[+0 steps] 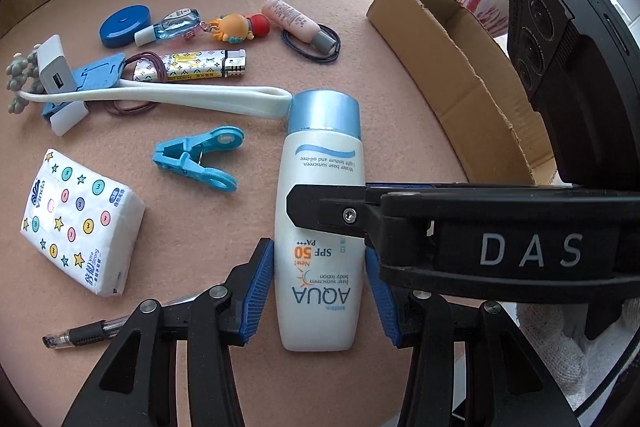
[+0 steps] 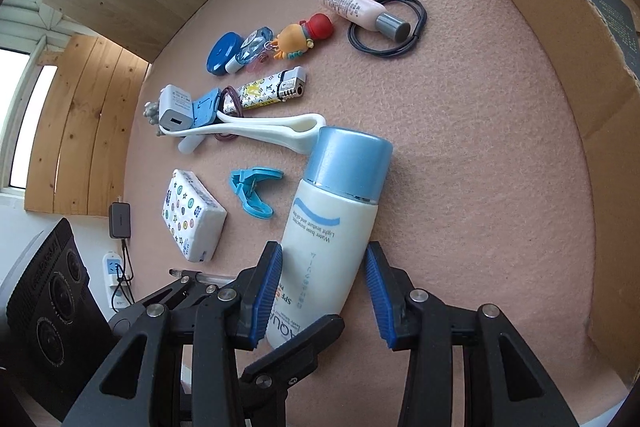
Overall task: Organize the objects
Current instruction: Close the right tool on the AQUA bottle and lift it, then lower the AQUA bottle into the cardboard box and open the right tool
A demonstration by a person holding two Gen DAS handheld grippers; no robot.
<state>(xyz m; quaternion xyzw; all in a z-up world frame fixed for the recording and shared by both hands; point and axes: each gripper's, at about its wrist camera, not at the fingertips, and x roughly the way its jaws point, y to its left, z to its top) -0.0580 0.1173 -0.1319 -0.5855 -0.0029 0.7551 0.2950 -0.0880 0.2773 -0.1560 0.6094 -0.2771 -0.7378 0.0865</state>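
Observation:
A white sunscreen bottle [image 1: 320, 195] with a blue cap lies on the pink table mat. My left gripper [image 1: 320, 291] straddles its lower half, with the blue pads close to or touching both sides. My right gripper [image 2: 324, 295] straddles the same bottle [image 2: 332, 223]; its left pad touches the bottle and a gap shows at its right pad. The right gripper's finger [image 1: 320, 207] crosses over the bottle in the left wrist view. An open cardboard box [image 1: 460, 67] stands to the right and also shows in the right wrist view [image 2: 580, 67].
Small items lie to the left: a tissue pack [image 1: 80, 219], a blue clip [image 1: 200, 159], a pen [image 1: 80, 335], a lighter [image 1: 204, 67], a charger [image 1: 56, 71], a pink tube [image 1: 296, 21] on a hair tie, a toy figure [image 1: 236, 27] and a blue round case [image 1: 124, 25].

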